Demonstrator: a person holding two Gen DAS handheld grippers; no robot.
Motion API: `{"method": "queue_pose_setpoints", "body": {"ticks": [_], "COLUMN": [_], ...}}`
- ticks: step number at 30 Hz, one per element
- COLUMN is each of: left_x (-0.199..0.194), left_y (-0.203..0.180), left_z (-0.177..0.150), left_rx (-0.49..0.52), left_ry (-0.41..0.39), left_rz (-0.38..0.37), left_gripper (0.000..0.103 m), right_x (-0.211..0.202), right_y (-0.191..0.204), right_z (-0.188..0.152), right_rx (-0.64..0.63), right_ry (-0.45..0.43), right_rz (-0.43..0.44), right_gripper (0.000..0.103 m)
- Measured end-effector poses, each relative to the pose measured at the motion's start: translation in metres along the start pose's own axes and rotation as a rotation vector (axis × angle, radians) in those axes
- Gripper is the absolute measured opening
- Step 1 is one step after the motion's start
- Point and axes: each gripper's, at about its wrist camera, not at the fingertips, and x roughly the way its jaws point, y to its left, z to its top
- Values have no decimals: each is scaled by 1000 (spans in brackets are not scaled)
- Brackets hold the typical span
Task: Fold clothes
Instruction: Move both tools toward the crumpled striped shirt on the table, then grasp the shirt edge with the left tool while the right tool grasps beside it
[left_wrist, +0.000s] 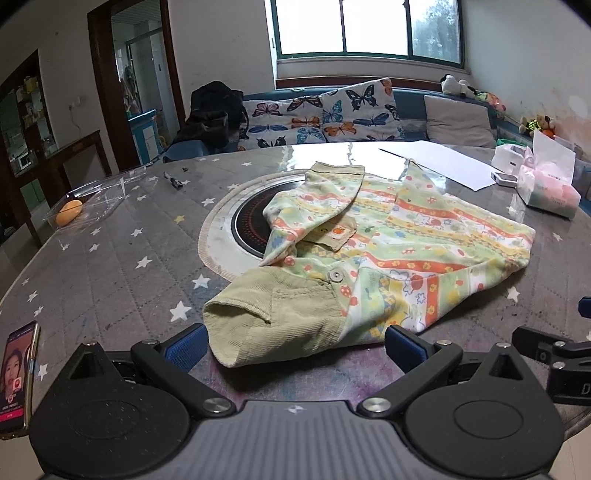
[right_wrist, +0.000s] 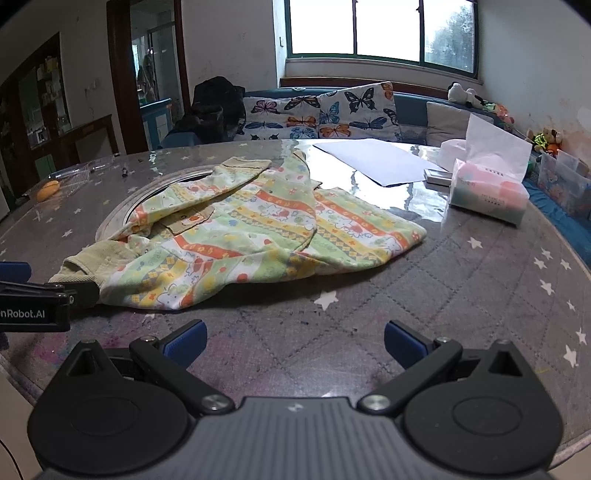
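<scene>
Small green-yellow-orange patterned children's jacket with olive corduroy cuffs (left_wrist: 388, 251) lies crumpled mid-table on grey star-print quilted table (right_wrist: 424, 295). Left gripper (left_wrist: 293, 349) near a cuff, jaws wide, empty. Right gripper (right_wrist: 295, 343) near jacket hem, jaws wide, empty.

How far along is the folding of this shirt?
One sleeve already lies folded across the patterned shirt. Nothing is held: the left gripper is open around the corduroy cuff, the right gripper open over bare table. The main folds remain.
</scene>
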Motion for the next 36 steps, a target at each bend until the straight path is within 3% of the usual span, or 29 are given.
{"method": "queue_pose_setpoints", "body": {"ticks": [24, 36], "left_x": [24, 64], "left_y": [3, 10], "left_z": [33, 79], "left_rx": [22, 93], "left_ry": [10, -27], "left_rz": [-37, -18], "left_gripper": [103, 102], "right_x": [24, 65], "right_y": [12, -11], "right_z": [32, 81], "right_rx": [-35, -27], "right_ry": [22, 11], "right_rz": [29, -6], "right_gripper": [103, 93]}}
